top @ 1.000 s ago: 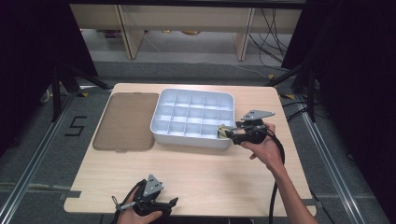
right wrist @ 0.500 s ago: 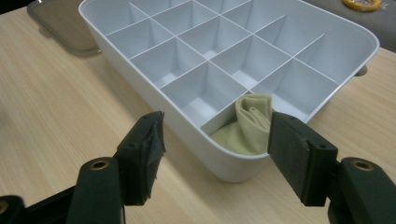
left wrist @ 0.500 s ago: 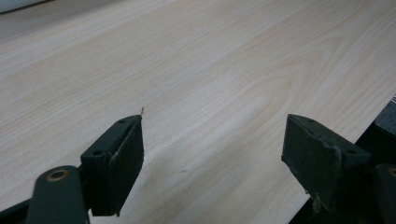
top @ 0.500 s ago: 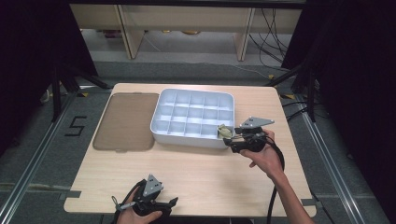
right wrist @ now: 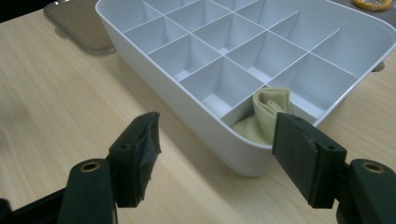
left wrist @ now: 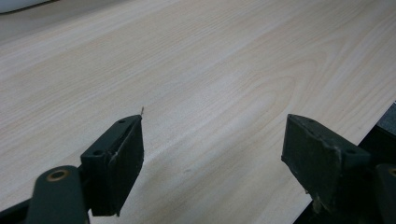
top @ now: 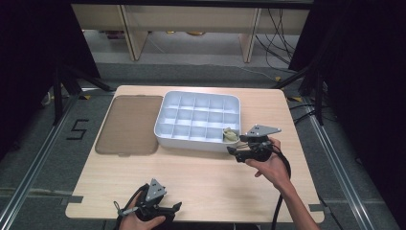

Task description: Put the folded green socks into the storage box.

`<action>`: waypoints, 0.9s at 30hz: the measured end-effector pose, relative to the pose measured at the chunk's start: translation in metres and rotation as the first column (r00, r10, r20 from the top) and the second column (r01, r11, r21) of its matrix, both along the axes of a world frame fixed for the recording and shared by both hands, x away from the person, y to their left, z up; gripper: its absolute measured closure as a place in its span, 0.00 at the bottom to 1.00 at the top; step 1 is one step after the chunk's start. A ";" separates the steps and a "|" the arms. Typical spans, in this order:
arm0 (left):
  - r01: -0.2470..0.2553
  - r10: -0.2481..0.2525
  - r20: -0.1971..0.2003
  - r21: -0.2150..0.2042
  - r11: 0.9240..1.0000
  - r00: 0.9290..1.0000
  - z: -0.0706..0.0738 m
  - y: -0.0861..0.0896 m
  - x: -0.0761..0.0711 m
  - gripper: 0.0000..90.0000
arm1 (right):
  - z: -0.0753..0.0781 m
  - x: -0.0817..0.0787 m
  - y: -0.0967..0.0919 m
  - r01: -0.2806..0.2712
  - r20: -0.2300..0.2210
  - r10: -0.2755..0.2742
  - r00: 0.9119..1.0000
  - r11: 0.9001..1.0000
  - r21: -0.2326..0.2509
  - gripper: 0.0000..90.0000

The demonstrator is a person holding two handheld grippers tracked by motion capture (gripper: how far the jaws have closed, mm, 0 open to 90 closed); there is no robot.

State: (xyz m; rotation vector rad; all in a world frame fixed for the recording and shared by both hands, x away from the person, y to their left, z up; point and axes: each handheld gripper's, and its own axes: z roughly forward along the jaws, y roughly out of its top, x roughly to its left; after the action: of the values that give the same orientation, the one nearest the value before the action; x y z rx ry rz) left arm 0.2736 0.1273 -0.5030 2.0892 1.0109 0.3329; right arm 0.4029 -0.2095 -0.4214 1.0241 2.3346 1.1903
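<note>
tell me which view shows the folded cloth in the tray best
The right gripper view: the folded cloth sits close and sharp in a corner compartment of the tray. In the high view it is tiny.

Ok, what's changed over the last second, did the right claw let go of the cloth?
Yes. The right claw has backed off the tray's near right corner toward the person, its jaws just opening with nothing between them. The folded yellowish cloth sits in the corner compartment. Left claw, tray and brown lid stayed put.

A pale yellow cloth (right wrist: pixel 266 116) lies in a white tray (right wrist: pixel 196 126) beside a brown lid (top: pixel 127 124).
</note>
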 end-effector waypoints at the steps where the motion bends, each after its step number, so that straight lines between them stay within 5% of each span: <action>1: -0.006 0.006 -0.002 -0.007 1.000 1.000 0.000 0.000 0.000 0.23 | 0.000 -0.001 -0.001 -0.003 -0.008 0.003 1.000 1.000 -0.008 0.36; 22: -0.007 0.007 -0.004 0.000 1.000 1.000 0.000 -0.001 -0.001 0.23 | -0.010 -0.022 -0.006 -0.026 0.006 0.026 1.000 1.000 0.011 0.32; 25: 0.039 -0.039 -0.007 0.064 0.997 0.999 0.002 0.004 0.001 0.23 | -0.011 -0.026 -0.006 -0.014 -0.014 0.015 1.000 1.000 0.021 0.32; 27: 0.021 -0.021 0.000 0.033 0.999 1.000 0.001 0.001 0.000 0.23 | -0.012 -0.026 -0.008 -0.025 0.017 0.025 1.000 1.000 0.011 0.31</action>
State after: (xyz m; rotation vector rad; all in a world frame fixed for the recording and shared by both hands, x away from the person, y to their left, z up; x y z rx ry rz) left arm 0.2734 0.1287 -0.5021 2.1275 0.9889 0.3413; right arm 0.3774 -0.2173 -0.4334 0.9879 2.3369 1.2175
